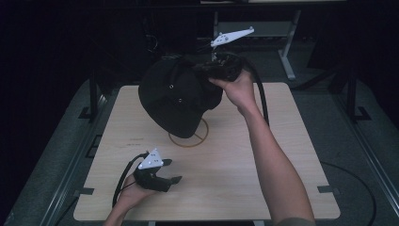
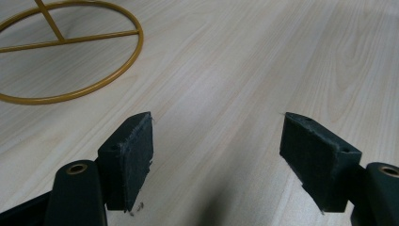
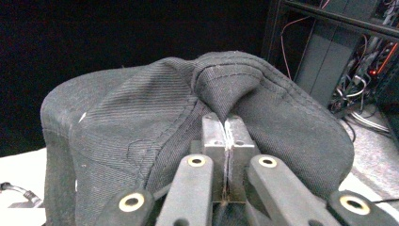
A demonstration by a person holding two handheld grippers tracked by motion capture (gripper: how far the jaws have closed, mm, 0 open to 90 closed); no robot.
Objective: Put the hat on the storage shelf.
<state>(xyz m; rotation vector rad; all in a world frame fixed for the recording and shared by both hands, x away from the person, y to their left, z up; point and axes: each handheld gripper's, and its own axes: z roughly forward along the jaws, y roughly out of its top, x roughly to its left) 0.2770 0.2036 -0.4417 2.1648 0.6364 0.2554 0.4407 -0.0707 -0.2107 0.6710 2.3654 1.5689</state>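
A black cap (image 1: 174, 96) hangs in the air above the back of the wooden table (image 1: 263, 155). My right gripper (image 1: 207, 70) is shut on a fold of its fabric. In the right gripper view the cap (image 3: 141, 122) bulges around the closed jaws, and my right gripper (image 3: 227, 123) pinches the cloth between its pads. A gold wire ring stand (image 1: 190, 136) lies flat on the table just under the cap. My left gripper (image 1: 171, 170) rests low near the table's front left, open with nothing between its fingers; its pads (image 2: 131, 150) stand wide apart over bare wood, with the gold ring (image 2: 70, 52) farther off.
Dark metal frames and a desk leg (image 1: 287, 56) stand behind the table. A shelf with cables (image 3: 348, 61) is in the right gripper view. Grey floor surrounds the table.
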